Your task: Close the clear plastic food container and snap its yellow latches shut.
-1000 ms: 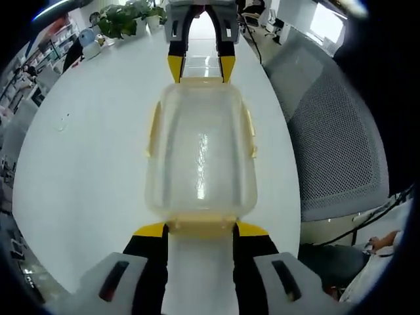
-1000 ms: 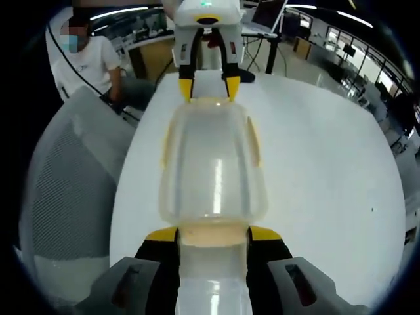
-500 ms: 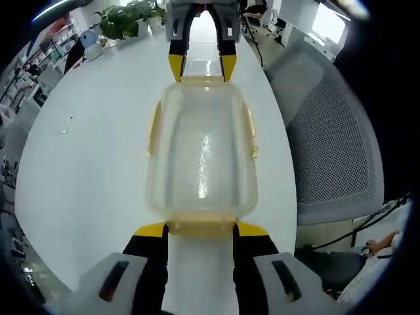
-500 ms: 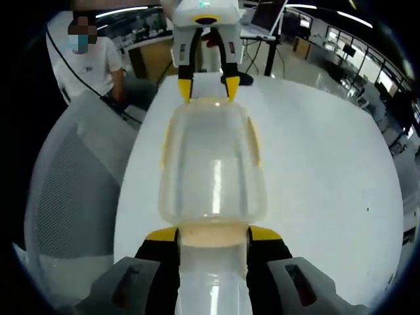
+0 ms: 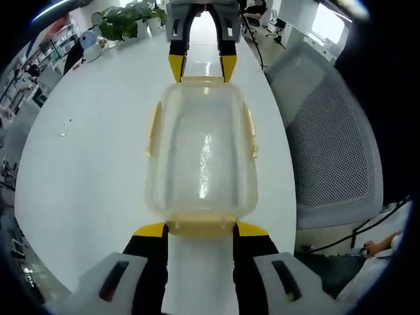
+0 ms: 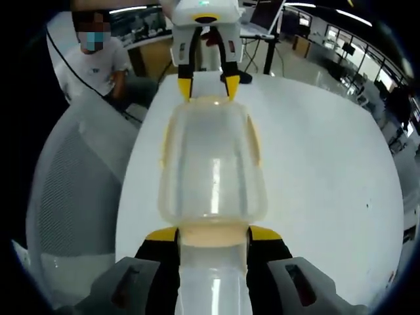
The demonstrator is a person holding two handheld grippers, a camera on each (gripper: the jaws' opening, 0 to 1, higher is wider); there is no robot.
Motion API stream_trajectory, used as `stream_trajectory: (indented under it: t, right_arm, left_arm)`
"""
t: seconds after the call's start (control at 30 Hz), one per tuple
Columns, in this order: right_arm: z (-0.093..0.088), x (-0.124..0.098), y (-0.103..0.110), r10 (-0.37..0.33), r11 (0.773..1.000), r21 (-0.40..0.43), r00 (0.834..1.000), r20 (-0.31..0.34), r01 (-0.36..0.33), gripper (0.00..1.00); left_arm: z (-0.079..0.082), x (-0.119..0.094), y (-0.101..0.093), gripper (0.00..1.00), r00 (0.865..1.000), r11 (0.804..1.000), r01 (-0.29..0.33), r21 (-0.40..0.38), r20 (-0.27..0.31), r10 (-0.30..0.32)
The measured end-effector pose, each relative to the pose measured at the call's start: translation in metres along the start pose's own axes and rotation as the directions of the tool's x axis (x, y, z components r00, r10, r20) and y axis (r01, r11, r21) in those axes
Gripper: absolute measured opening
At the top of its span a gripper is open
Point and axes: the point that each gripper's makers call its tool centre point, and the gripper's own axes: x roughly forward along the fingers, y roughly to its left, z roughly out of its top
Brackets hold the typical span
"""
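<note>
while the clear container [image 5: 201, 157] sits on the white bench [image 5: 85, 164] (lid on), left gripper [image 5: 200, 230] and right gripper [image 6: 212, 233] fingers each straddle an end yellow latch [image 5: 200, 226], apart.

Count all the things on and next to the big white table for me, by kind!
Clear container: 1
Grippers, left gripper and right gripper: 2
Potted plant: 1
Mesh chair: 1
White table: 1
Total: 6
</note>
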Motion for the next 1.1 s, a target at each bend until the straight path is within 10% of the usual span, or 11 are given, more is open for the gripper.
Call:
stream_trajectory:
  t: [1.1]
  right_arm:
    - [-0.037,-0.021,0.001,-0.004,1.0,0.018,1.0,-0.022,0.004,0.38]
  left_arm:
    - [0.039,0.015,0.001,0.37,1.0,1.0,0.019,0.008,0.021,-0.019]
